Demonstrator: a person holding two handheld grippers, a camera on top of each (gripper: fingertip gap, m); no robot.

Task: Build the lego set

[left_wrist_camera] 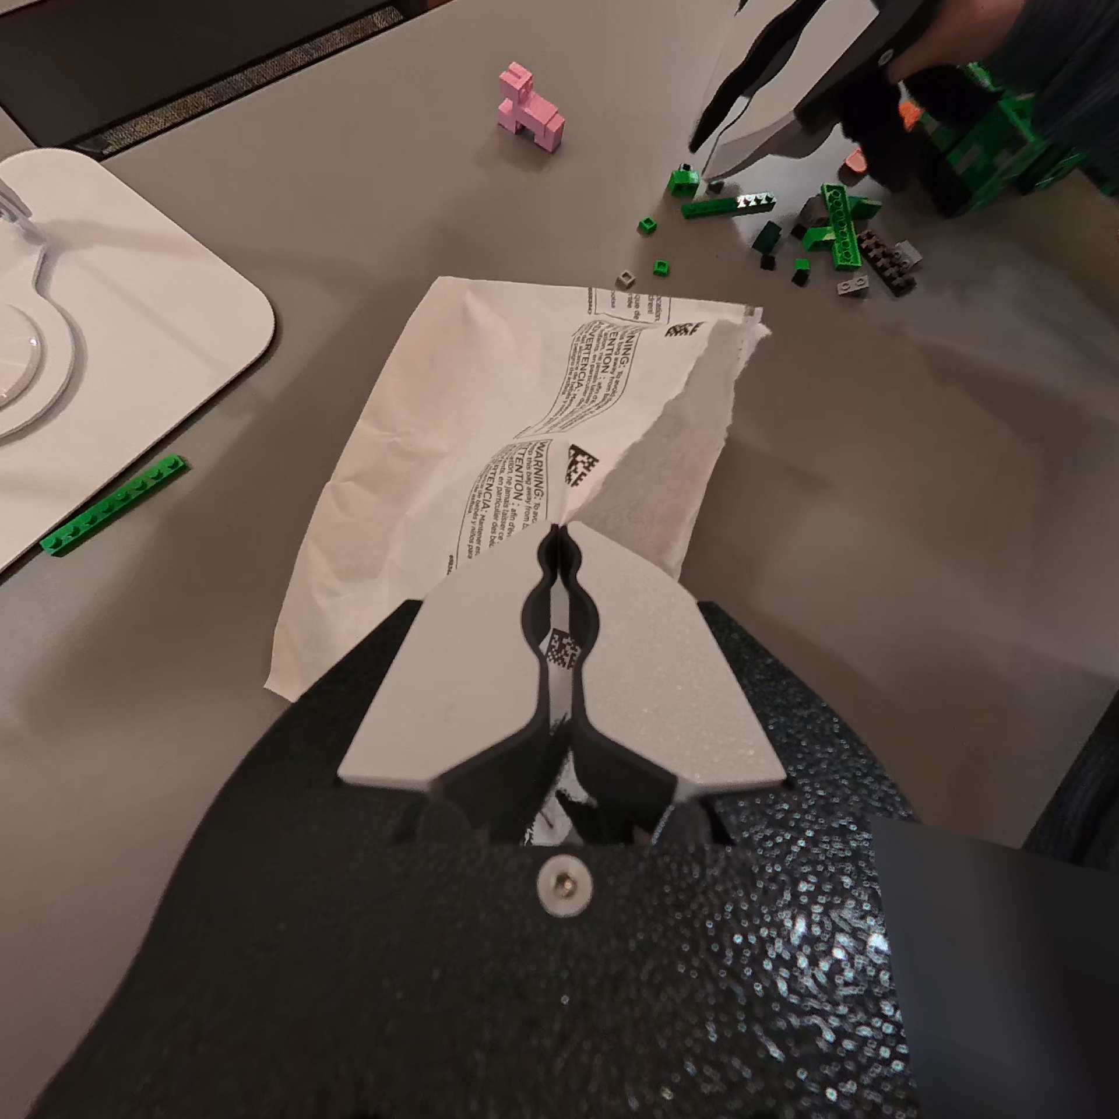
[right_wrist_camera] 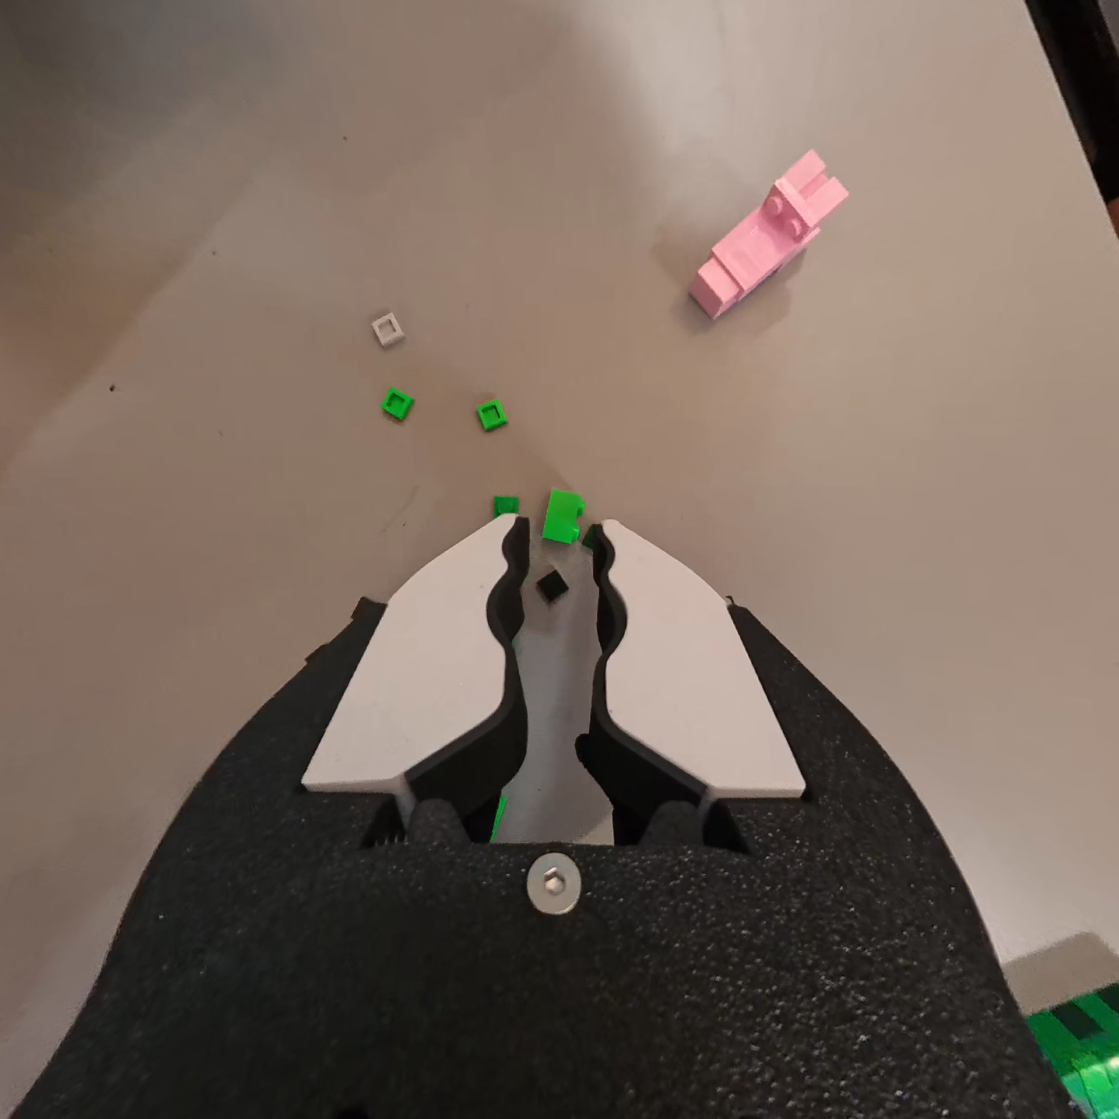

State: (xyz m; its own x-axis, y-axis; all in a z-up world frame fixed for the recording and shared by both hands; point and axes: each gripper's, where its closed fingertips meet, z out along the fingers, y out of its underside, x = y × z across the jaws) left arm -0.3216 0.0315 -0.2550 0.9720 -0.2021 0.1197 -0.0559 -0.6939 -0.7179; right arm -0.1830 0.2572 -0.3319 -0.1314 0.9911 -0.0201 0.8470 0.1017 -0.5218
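My left gripper [left_wrist_camera: 560, 530] is shut on a torn white paper bag [left_wrist_camera: 484, 436] that lies on the grey table [left_wrist_camera: 908, 484]. My right gripper [right_wrist_camera: 560, 533] is open, low over the table, with a small black piece [right_wrist_camera: 552, 586] between its fingers and a bright green brick [right_wrist_camera: 563, 514] just past its tips. The right gripper also shows in the left wrist view [left_wrist_camera: 708, 151], far right, above a pile of green, black and grey loose pieces [left_wrist_camera: 835, 230]. A green built model [left_wrist_camera: 999, 151] stands behind that pile.
A pink brick animal [left_wrist_camera: 530, 109] stands far off on the table, and it also shows in the right wrist view [right_wrist_camera: 769, 242]. Small green tiles [right_wrist_camera: 396, 402] and a grey tile [right_wrist_camera: 387, 330] lie ahead. A white stand base [left_wrist_camera: 121, 303] sits left, with a long green plate [left_wrist_camera: 115, 505] beside it. Tip to tip, the grippers are about 30 cm apart.
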